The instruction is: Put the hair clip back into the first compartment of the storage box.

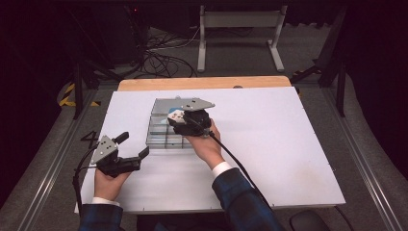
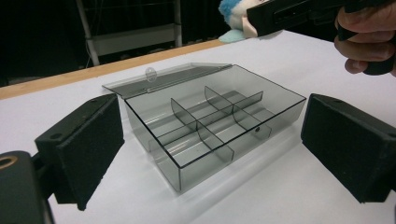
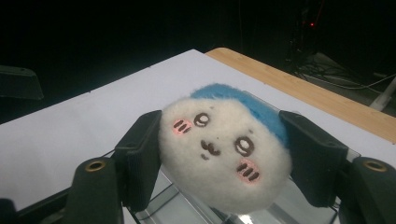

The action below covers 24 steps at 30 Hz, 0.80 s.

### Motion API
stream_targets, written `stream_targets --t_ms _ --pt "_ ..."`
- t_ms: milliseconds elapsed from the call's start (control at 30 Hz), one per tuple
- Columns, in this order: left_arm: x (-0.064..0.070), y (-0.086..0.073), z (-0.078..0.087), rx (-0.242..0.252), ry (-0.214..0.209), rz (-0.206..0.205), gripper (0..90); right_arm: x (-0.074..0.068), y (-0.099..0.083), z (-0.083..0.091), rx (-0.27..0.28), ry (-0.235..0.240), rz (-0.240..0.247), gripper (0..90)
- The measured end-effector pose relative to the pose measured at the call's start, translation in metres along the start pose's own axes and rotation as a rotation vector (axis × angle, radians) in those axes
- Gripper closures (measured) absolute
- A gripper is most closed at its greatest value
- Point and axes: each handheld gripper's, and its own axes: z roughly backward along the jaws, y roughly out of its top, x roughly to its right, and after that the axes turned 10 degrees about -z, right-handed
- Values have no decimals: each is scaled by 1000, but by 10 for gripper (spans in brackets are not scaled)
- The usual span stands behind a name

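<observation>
where fingers clamp, white blue-topped plush toy (image 3: 224, 161)

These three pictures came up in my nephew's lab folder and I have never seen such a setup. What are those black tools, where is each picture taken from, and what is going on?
There is no robot arm here: a person sits at a white table and holds a hand tool with two black jaws in each hand.

The high view looks down from above the person. The other two come from small cameras riding on the tools, looking along their jaws.

On the table lies a clear plastic organizer box with its lid folded back and dividers making small compartments, which look empty.

The left gripper rests on the table beside the box, jaws wide apart, holding nothing. The right gripper hangs over the box with its jaws closed on a small plush toy: a white round face with pink cheeks and a blue top.
</observation>
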Motion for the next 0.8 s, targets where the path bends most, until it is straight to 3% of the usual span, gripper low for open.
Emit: stream_targets --t_ms 267,800 --pt "-2 -2 -1 -6 14 -2 59 -5 2 -11 -9 4 12 348" --pt "-3 -3 -2 -34 -3 13 60 -17 9 -33 -14 17 29 348"
